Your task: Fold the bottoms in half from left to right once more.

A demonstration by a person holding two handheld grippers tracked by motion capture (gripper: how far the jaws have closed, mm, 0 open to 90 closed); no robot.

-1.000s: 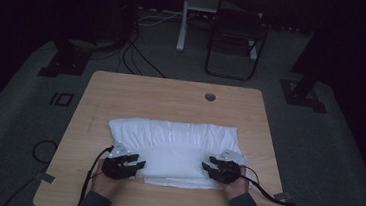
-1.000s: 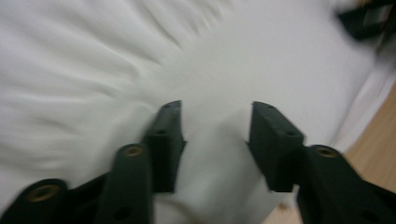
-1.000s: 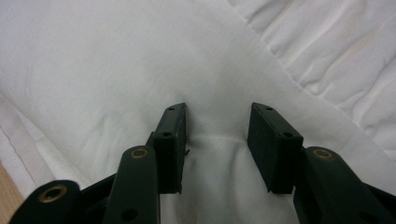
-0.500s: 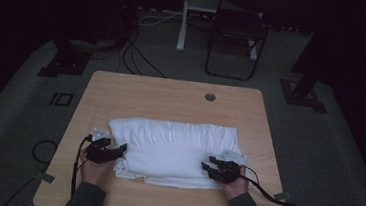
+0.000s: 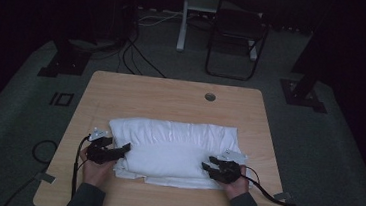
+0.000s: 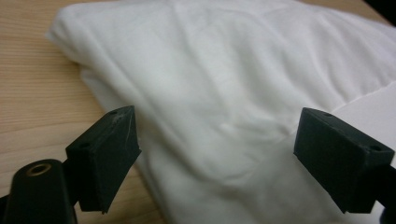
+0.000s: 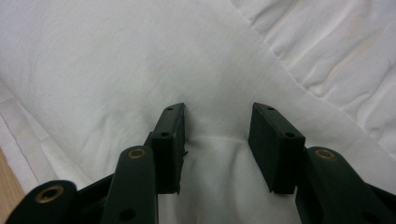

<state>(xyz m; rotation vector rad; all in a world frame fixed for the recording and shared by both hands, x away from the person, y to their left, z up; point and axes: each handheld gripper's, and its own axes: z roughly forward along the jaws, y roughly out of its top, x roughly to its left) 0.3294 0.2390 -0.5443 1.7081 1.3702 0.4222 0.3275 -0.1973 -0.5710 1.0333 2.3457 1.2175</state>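
The left tool [image 5: 116, 150] has just been opening; its jaws now stand wide apart at the left end of the folded white cloth [image 5: 175, 145], released, the cloth lying between them in the left gripper view with neither pad pressing it. The right tool [image 5: 210, 164] rests on the cloth's right front corner, jaws partly apart with a small ridge of fabric [image 7: 217, 140] rising between them; whether the pads pinch it I cannot tell. The cloth lies across the near half of the counter [image 5: 171, 97], a pale wooden top with a round cable hole [image 5: 210, 96] near its far edge. Around it is grey carpet [image 5: 326, 160], dim and dark, with cables [image 5: 139, 61], a chair [image 5: 237, 37] and stand feet [image 5: 64, 62] beyond.
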